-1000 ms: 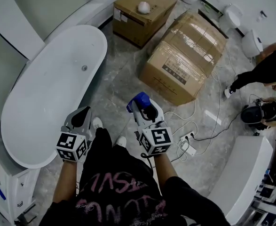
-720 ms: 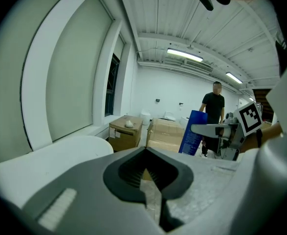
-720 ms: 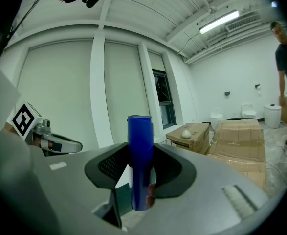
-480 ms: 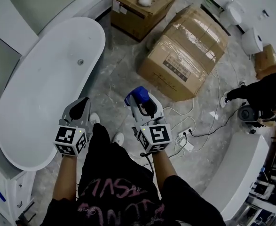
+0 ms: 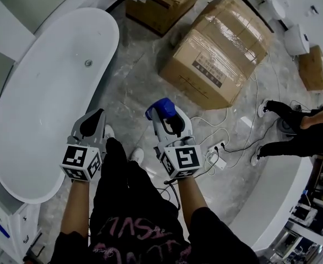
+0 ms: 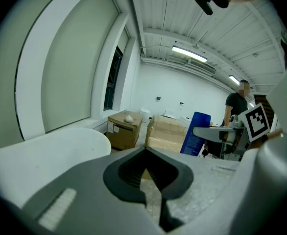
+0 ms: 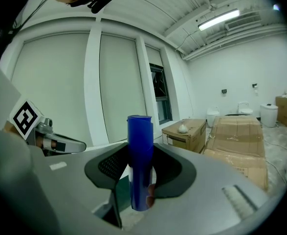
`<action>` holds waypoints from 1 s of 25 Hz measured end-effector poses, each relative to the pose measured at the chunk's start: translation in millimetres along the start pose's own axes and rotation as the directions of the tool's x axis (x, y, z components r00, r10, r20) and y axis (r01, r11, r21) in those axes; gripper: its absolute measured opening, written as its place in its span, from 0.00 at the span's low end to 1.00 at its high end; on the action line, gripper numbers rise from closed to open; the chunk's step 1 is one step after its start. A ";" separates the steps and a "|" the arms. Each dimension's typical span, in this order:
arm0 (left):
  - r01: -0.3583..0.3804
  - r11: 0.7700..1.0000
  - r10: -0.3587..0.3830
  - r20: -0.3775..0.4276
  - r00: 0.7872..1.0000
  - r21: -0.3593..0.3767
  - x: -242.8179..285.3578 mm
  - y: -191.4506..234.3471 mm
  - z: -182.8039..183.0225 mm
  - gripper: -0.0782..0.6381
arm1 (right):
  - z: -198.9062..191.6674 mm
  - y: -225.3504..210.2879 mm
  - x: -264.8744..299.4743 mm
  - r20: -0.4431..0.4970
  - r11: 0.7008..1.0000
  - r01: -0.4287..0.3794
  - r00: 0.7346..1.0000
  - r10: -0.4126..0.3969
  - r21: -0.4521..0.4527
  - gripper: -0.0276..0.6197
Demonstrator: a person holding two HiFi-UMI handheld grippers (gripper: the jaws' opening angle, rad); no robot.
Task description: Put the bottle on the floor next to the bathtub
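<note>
Grips the blue bottle (image 7: 140, 160) upright in the right hand-held gripper (image 5: 164, 117), jaws held fairly wide and pressed on its two sides, the lower part of it sunk between them and the top standing clear above. Holds it off the floor (image 5: 133, 81), over grey marbled tiles, at about 3 o'clock from the left hand-held gripper (image 5: 95, 117). Carries that one with nothing in it, jaws brought together tip to tip. Looks steeply down on both in the head view, with the white bathtub (image 5: 40, 92) lying long and slanted at 9 to 10 o'clock of the bottle, well apart from it and just beside the left hand-held gripper. Shows a large cardboard box (image 5: 216, 54) wrapped in clear tape at 1 o'clock of the bottle and a smaller cardboard box (image 5: 161, 4) at 12 o'clock, near the top edge. Shows a white power strip (image 5: 219, 159) with trailing cables on the floor at 4 o'clock, and another person (image 5: 299, 131) in dark clothes at 3 o'clock by the right edge. Stands in pale shoes (image 5: 136, 155) between the two hand-held grippers.
</note>
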State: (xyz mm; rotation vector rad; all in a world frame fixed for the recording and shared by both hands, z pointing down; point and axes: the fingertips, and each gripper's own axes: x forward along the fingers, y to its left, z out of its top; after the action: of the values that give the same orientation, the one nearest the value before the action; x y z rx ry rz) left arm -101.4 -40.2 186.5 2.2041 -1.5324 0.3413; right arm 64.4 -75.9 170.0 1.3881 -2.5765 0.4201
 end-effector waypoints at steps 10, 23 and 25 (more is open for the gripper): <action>0.006 1.000 -0.007 -0.054 0.999 -0.014 35.4 22.1 -29.5 0.11 | -31.4 -9.2 31.1 -0.023 1.000 0.011 1.000 -0.011 0.004 0.32; 0.000 0.999 -0.004 -0.111 0.994 -0.040 75.4 45.6 -63.7 0.11 | -65.1 -24.5 67.6 -0.040 0.999 0.022 0.999 -0.021 0.043 0.32; -0.006 0.999 0.001 -0.121 0.993 -0.044 82.4 49.0 -70.6 0.11 | -71.0 -28.6 72.9 -0.045 0.999 0.021 0.999 -0.019 0.047 0.32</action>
State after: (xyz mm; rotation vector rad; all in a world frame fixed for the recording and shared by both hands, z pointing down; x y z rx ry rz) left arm -114.6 -88.9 294.4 2.1061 -1.4652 0.4299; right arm 50.5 -124.6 262.8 1.4027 -2.5308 0.5067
